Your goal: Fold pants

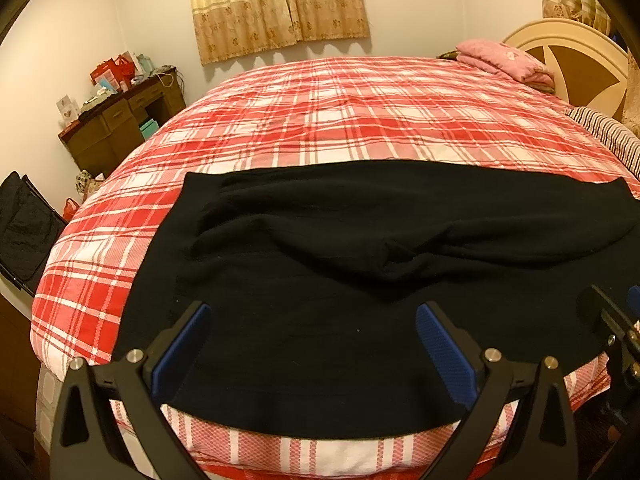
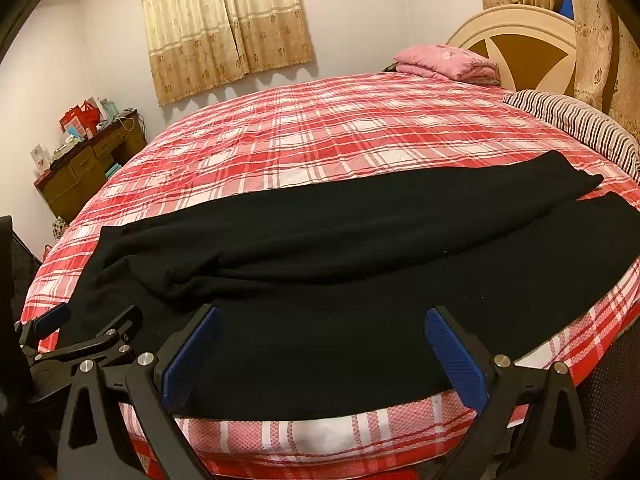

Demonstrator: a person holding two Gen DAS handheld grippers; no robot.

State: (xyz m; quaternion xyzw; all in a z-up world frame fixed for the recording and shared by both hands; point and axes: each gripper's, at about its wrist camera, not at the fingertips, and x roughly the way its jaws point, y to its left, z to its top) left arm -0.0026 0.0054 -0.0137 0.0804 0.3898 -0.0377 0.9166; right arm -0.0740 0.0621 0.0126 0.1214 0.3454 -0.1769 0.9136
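Lying across the near edge of the bed [image 1: 320,120] is one pair of black pants [image 1: 320,280], spread lengthwise from side to side on the red-and-white plaid bedcover [image 2: 320,132]. Fabric: matte, dark, knit-like, with little visible detail. Near leg: flat and smooth, its lower edge running just beside the mattress edge. Far leg: partly laid over the near one, with a rumpled ridge and several creases along the middle where the two overlap. In the right wrist view the two leg ends [image 2: 592,184] separate toward the right, a narrow wedge of bedcover showing between them.

Left tool [image 1: 312,344]: fingers spread wide apart, blue pads [image 1: 444,352] facing each other, nothing between them; positioned over the near edge of the pants, contact with the cloth not determinable. Right tool [image 2: 320,352]: likewise released, pads [image 2: 456,356] well apart, holding nothing, over the near leg. Each tool appears at the margin of the other's view, side by side.

Other items: folded pink bedding [image 1: 504,62] at the headboard [image 1: 572,60]; striped pillow [image 2: 576,128] on the right side of the bed; patterned beige curtains [image 1: 280,4] on the far wall.

Containers: brown wooden desk [image 1: 116,128] at left, its tabletop crowded with red gift bags [image 1: 114,72] and small boxes, contents not discernible; a teal box [image 1: 150,128] sits in its open recess.
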